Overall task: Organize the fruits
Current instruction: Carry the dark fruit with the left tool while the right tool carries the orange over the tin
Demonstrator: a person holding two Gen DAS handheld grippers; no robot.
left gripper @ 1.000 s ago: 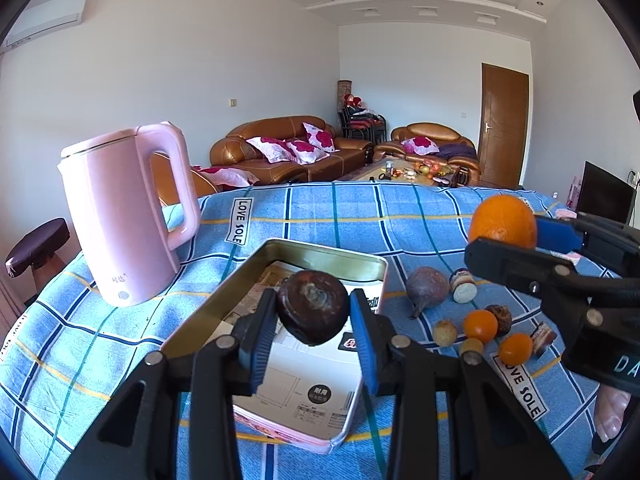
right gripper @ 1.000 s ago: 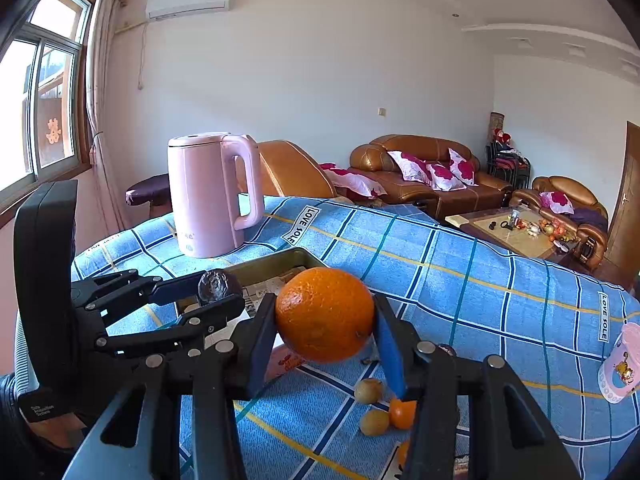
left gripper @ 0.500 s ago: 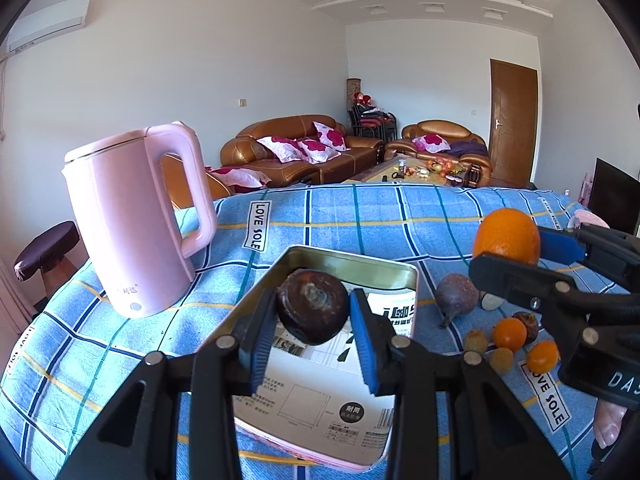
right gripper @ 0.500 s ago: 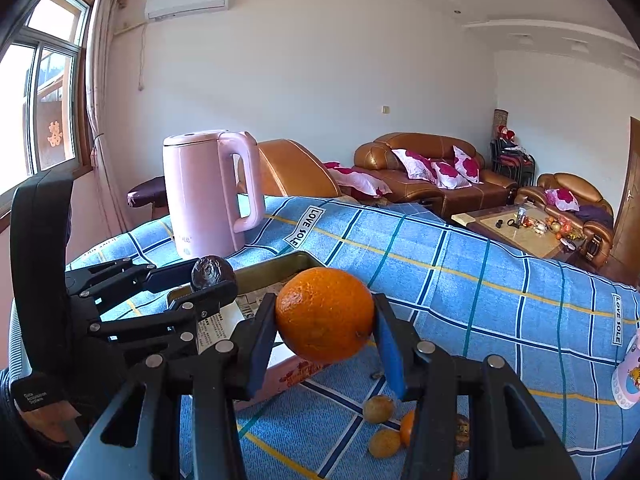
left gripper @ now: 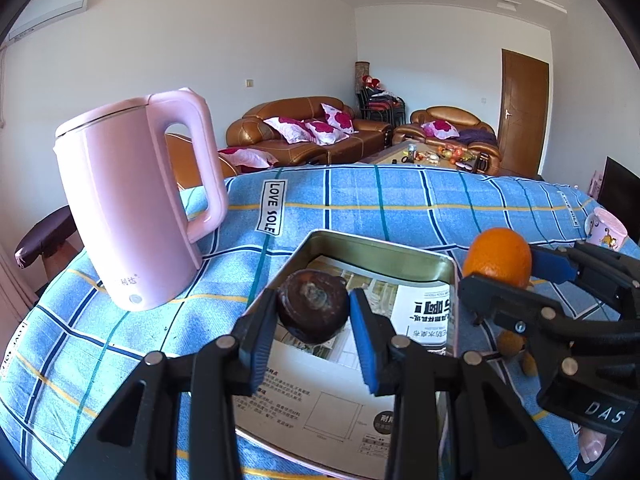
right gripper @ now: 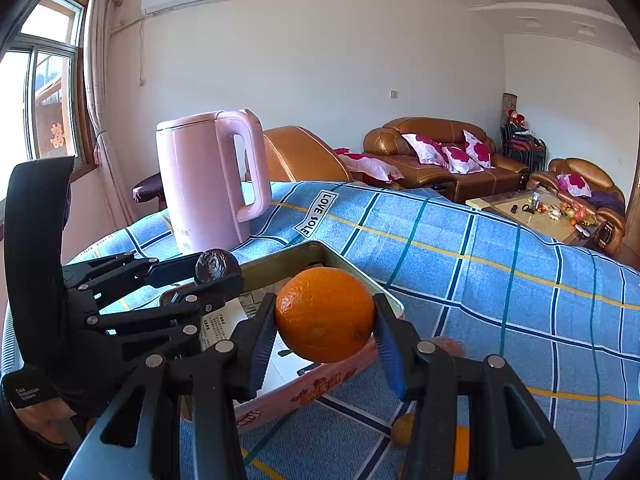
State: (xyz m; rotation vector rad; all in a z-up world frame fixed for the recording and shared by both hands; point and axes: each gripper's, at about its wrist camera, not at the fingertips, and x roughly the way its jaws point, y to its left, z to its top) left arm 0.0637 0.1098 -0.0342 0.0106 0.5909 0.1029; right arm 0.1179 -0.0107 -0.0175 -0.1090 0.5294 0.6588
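My left gripper (left gripper: 314, 326) is shut on a dark brown round fruit (left gripper: 312, 310) and holds it above the open metal tin (left gripper: 372, 254), over its left half. The tin is lined with printed paper. My right gripper (right gripper: 326, 340) is shut on a large orange (right gripper: 325, 314) and holds it over the tin's (right gripper: 320, 248) right rim. The orange also shows in the left wrist view (left gripper: 498, 256), and the dark fruit in the right wrist view (right gripper: 216, 264). Small loose fruits (right gripper: 404, 428) lie on the cloth right of the tin.
A pink electric kettle (left gripper: 132, 200) stands on the blue checked tablecloth (left gripper: 400, 200) left of the tin. A pink mug (left gripper: 606, 232) sits at the far right edge. Brown sofas and a coffee table are beyond the table.
Both grippers have moved forward and left toward the tin with their fruits. The tin and kettle look closer, and the loose fruits have slipped down out of the left view.
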